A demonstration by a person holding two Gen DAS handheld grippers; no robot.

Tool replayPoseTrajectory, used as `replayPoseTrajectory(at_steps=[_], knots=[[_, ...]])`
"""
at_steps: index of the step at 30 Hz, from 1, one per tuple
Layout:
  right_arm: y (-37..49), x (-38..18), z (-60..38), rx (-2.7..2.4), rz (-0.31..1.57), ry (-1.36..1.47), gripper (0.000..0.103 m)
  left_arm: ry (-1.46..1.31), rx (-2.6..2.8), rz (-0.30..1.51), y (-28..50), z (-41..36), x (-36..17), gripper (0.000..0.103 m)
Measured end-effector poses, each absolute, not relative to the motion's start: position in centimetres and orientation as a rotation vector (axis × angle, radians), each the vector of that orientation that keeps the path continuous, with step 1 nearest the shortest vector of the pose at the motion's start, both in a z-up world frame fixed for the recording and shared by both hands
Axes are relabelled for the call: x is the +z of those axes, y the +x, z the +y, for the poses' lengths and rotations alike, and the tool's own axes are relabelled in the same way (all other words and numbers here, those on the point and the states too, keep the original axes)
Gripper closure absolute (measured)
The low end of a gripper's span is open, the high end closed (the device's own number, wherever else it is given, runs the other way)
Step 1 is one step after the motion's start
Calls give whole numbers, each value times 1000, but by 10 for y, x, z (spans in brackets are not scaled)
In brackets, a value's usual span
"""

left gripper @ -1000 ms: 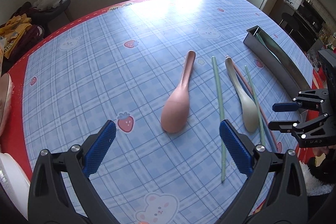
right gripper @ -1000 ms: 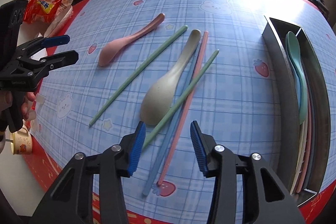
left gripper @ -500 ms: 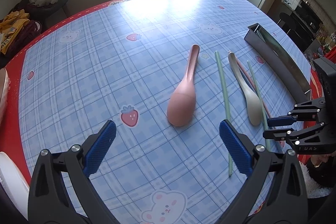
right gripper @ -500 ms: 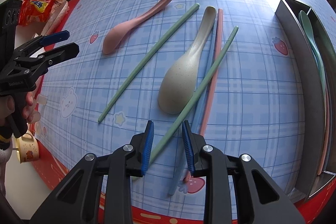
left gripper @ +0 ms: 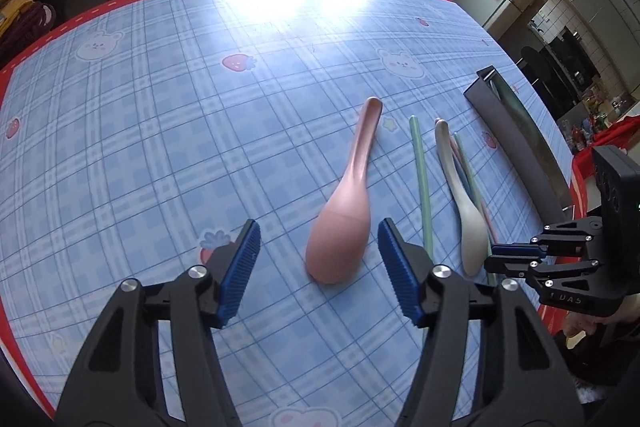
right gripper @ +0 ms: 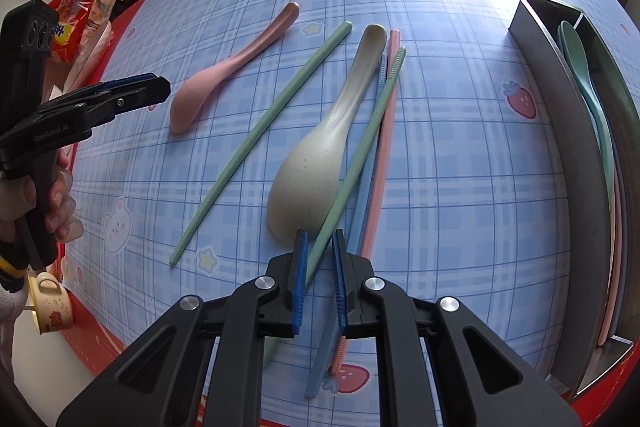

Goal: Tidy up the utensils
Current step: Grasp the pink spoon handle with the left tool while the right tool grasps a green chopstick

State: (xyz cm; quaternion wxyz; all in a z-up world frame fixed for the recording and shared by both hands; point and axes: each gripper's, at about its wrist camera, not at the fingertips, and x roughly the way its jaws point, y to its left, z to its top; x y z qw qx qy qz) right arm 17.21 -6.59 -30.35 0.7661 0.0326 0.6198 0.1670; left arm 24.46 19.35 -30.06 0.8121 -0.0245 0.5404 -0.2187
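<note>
right gripper (right gripper: 319, 247), nearest in its own view: jaws just narrowed around green chopstick (right gripper: 356, 155), a thin gap still visible beside the stick, pads not clearly pressing it. just beyond: cream spoon (right gripper: 316, 167), bowl toward the camera, crossed by that chopstick, with blue chopstick (right gripper: 362, 203) and pink chopstick (right gripper: 380, 163) alongside. further left: second green chopstick (right gripper: 256, 147), lying apart. left gripper (left gripper: 319, 263): half spread, jaws just closing in, flanking the bowl of pink spoon (left gripper: 344, 219) with clear gaps on both sides, spoon flat on checked tablecloth (left gripper: 160, 131). far right: metal tray (right gripper: 568, 131) holding a teal spoon (right gripper: 580, 75) and more sticks.
</note>
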Motion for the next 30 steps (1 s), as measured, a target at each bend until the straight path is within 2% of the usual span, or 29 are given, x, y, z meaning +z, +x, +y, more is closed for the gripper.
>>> replayPoseTrajectory(at_steps=[3, 12, 14, 19, 30], knots=[[173, -303, -66, 366, 1346, 70, 91, -76, -485, 1169, 252, 186, -306, 57], [172, -303, -68, 376, 1344, 72, 91, -335, -492, 1239, 279, 185, -326, 57], [171, -303, -68, 379, 1343, 72, 91, -323, -483, 1243, 278, 181, -325, 58], [171, -302, -66, 379, 1343, 70, 91, -211, -487, 1257, 270, 165, -324, 71], [172, -302, -66, 386, 1340, 74, 91, -175, -514, 1264, 265, 141, -328, 76]])
